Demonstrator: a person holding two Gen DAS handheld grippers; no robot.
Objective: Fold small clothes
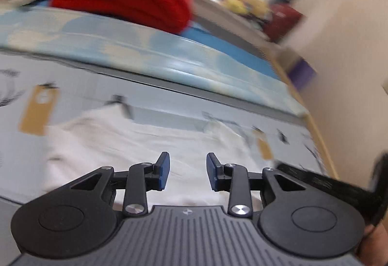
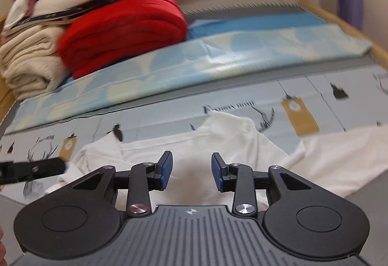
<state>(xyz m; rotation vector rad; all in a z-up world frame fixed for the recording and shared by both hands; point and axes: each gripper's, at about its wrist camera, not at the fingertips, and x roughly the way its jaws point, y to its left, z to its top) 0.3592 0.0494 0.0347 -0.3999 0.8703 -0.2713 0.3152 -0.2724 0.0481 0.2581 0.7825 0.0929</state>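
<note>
Both tools are hovering over the white garment [image 2: 194, 157] lying spread on the printed bed sheet [image 2: 339, 94]. Left tool [image 1: 186, 174] is holding its pads apart, gripping nothing; right tool [image 2: 192, 174] likewise. Behind, a red folded blanket [image 2: 121, 31] is sitting beside cream blankets [image 2: 29, 62].

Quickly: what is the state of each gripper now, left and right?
Left gripper: open, holding nothing, over the white garment.
Right gripper: open, holding nothing, over the same garment.
</note>
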